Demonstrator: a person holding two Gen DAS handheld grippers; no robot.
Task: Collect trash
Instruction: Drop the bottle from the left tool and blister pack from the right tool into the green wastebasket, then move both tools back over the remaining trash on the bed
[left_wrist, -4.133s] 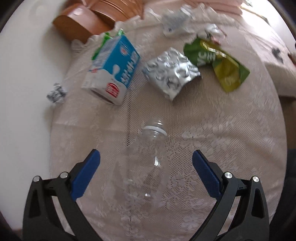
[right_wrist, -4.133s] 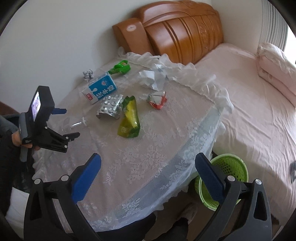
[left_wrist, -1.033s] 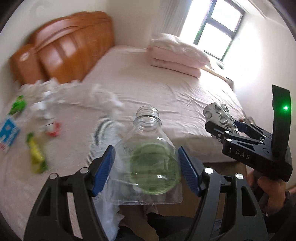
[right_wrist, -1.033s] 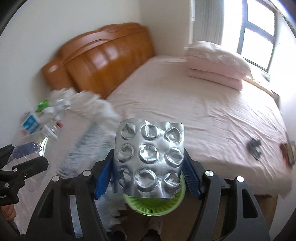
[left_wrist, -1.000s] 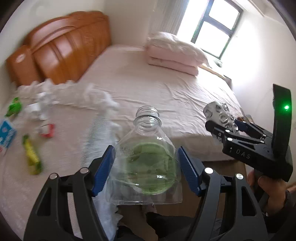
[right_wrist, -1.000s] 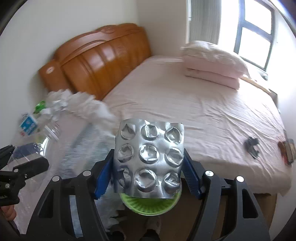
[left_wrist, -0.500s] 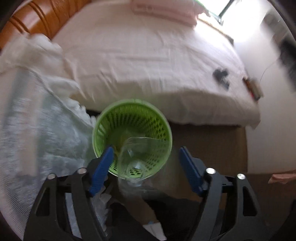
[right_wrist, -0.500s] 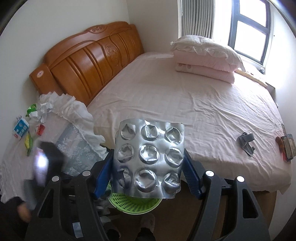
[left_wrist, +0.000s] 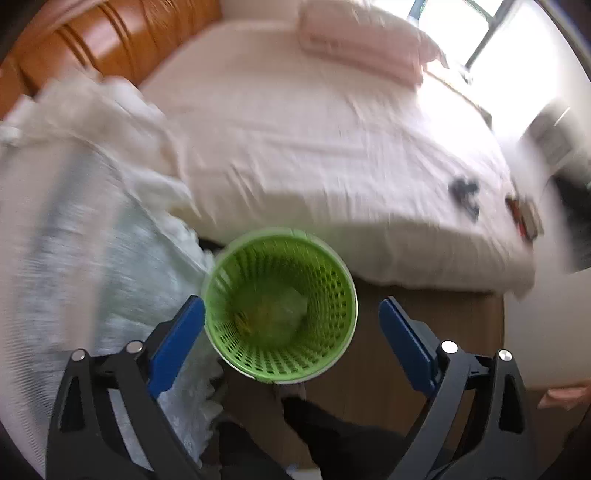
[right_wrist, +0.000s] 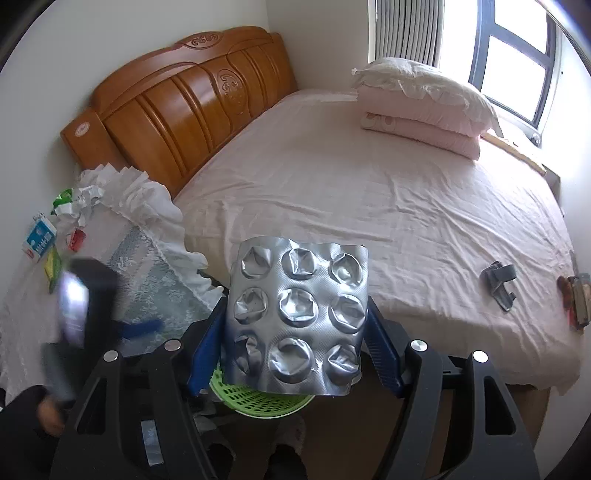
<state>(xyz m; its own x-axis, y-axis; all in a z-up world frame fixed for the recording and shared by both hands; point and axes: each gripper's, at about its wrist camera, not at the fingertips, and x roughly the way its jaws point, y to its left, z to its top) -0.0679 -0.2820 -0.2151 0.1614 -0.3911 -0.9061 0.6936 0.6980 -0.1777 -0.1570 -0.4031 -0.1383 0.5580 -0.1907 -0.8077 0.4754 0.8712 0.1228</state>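
Trash: a clear bottle (left_wrist: 275, 314) lies in the green bin (left_wrist: 334, 354) under the left gripper (left_wrist: 291, 343), fingers just spread wide and empty; right gripper (right_wrist: 295, 354) clamps a foil blister pack (right_wrist: 297, 317) above the bin, undropped; carton (right_wrist: 38, 238) and wrappers (right_wrist: 79, 201) remain on the tabletop (right_wrist: 26, 306).

Basket (left_wrist: 334, 354) mouth open – bed (left_wrist: 332, 147) behind

black gripper (left_wrist: 291, 325) frames, blue finger pads (left_wrist: 177, 343), silver screws, dark sleeve (right_wrist: 22, 410).
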